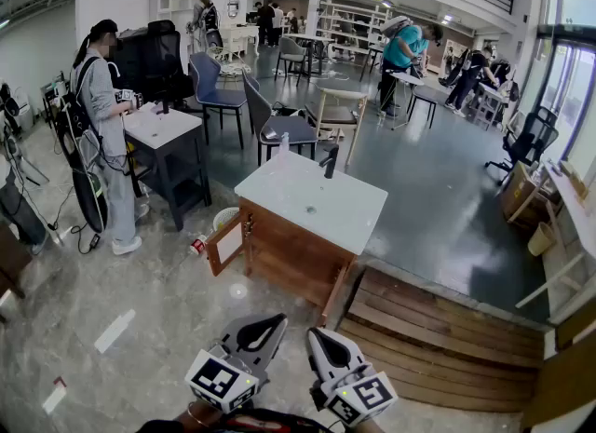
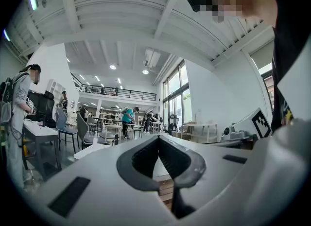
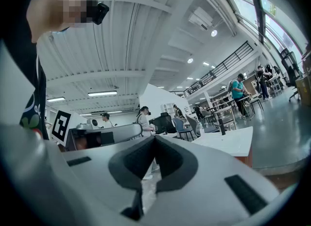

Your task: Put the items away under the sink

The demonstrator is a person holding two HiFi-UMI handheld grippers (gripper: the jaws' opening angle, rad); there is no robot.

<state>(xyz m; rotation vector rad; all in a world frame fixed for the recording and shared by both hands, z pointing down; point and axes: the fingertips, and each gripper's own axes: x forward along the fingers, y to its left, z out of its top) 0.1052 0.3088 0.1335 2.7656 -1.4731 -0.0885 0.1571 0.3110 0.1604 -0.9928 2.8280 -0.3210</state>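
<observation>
A sink cabinet with a white top and wooden sides stands mid-floor, a black faucet at its far edge. Its left door hangs open. A small clear bottle stands on the top's far left corner, and a red can lies on the floor by the door. My left gripper and right gripper are side by side at the bottom of the head view, well short of the cabinet. Both point level, and both left gripper and right gripper are shut on nothing.
A white basket sits on the floor left of the cabinet. A person stands at a dark table further left. A wooden platform lies to the right. Chairs and more people fill the background.
</observation>
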